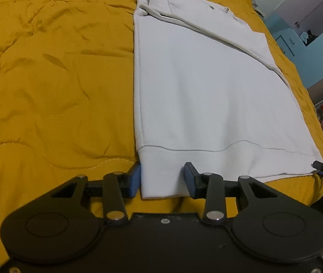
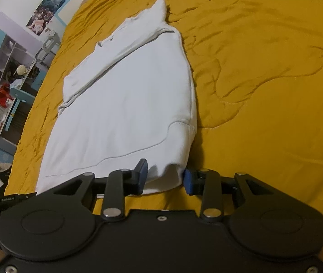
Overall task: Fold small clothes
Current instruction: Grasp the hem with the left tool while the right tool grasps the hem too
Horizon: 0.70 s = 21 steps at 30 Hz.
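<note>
A white sweatshirt [image 1: 195, 95] lies flat on a mustard quilt [image 1: 47, 79], its sides folded in and a sleeve laid across the far part. The ribbed hem faces me. My left gripper [image 1: 162, 177] straddles the hem's left corner. One blue pad [image 1: 136, 177] touches the cloth's edge and the other rests on the hem, with flat cloth between them. My right gripper [image 2: 165, 177] straddles the hem's right corner [image 2: 170, 175], where the cloth is slightly puffed up between the pads. Neither pair of pads pinches the cloth.
The quilt [image 2: 263, 79] spreads wide beyond the sweatshirt [image 2: 127, 95] on both sides. Off the bed's edge stand shelves [image 2: 6, 52], a red object on the floor [image 2: 2, 93] and blue walls [image 1: 316, 45]. The tip of the right gripper [image 1: 320, 168] shows at the hem's far corner.
</note>
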Tool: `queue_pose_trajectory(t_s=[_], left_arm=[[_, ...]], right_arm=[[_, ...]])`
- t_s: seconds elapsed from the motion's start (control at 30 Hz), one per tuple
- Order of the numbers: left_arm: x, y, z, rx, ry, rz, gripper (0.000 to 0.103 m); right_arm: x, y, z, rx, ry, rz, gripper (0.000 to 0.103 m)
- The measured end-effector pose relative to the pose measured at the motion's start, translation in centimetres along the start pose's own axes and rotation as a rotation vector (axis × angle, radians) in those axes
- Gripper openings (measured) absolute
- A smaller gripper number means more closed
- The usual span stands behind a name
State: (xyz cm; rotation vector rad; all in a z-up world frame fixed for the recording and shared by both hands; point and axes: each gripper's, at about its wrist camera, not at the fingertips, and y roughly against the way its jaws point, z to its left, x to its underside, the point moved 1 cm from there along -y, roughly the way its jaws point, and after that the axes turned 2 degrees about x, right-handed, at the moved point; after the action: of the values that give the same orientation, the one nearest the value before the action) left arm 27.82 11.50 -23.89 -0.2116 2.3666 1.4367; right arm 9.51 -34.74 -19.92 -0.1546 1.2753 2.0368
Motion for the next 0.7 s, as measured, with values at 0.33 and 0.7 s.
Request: queue_pose_trajectory(t_s=[0.33,0.7], left_arm=[[0.1,0.5,0.2,0.001,0.022,-0.026,0.002],[-2.5,4.0,0.3,0.103,0.076,-0.177,0.001]], right_arm=[[0.0,-0.1,0.6,0.024,0.009,-0.018,0.006],[-1.7,1.9,1.9,-0.072,-0.029,-0.122,0.005]])
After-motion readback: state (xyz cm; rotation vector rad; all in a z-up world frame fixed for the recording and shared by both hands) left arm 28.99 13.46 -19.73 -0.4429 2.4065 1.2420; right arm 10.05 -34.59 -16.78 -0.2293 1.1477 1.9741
